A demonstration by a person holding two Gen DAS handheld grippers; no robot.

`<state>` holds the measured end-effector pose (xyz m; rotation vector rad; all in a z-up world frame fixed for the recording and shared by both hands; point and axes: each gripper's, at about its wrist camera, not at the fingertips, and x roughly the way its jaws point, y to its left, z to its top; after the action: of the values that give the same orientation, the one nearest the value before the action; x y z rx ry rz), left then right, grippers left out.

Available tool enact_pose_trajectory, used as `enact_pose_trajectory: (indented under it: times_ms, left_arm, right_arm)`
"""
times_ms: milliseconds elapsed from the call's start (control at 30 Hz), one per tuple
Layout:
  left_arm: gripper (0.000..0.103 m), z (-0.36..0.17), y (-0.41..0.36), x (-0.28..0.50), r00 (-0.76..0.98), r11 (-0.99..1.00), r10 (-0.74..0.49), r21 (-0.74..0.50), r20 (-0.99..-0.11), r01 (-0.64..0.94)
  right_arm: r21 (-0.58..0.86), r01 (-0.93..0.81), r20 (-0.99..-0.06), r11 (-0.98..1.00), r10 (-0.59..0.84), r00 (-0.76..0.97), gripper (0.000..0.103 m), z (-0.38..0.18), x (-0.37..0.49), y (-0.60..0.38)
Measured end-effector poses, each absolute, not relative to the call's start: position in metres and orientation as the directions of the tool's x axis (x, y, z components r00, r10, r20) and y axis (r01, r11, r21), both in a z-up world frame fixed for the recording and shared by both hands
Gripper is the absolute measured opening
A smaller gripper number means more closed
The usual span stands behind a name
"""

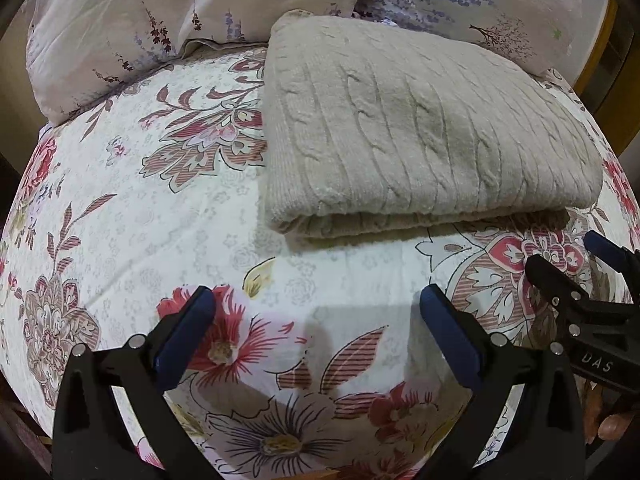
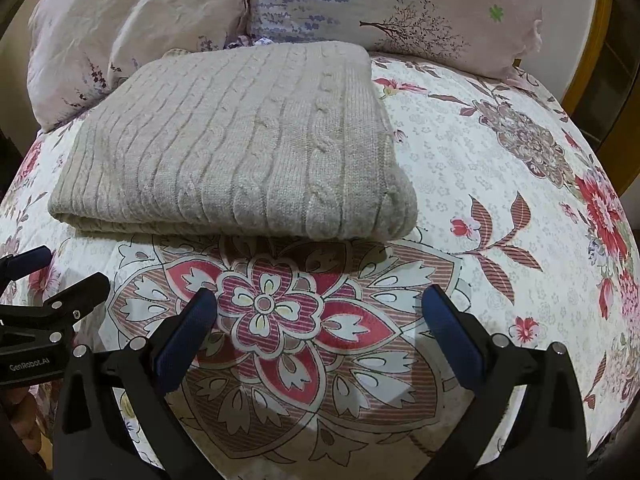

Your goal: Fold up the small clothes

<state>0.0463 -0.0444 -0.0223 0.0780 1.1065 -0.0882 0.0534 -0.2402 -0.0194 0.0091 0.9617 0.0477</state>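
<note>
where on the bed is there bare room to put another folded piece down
Bare floral sheet lies left of the folded sweater, below the pillows. Another bare stretch lies right of it, toward the bed's edge. The near strip in front of the fold holds both open grippers. The far side is crowded: the sweater meets the pillows.

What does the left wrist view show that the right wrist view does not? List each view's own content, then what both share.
Only the left wrist view: the left gripper head-on, open over bedspread, and the sweater's left edge with bare floral cloth beside it.

Only the right wrist view: the right gripper head-on, open over a big red flower medallion, and the bedspread right of the sweater.

Both: the folded sweater, pillows behind it, and both grippers empty.
</note>
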Motion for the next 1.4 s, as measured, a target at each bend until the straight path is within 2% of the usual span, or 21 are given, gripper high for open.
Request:
enact_pose_trajectory:
  times_ms: [1400]
  left_arm:
    - [0.101, -0.025, -0.040, 0.056, 0.411, 0.996, -0.025, 0.015, -0.911, 0.092]
  right_arm:
    - [0.030, -0.007, -0.832, 1.000, 0.029, 0.554, 0.102, -0.020, 0.055, -0.239]
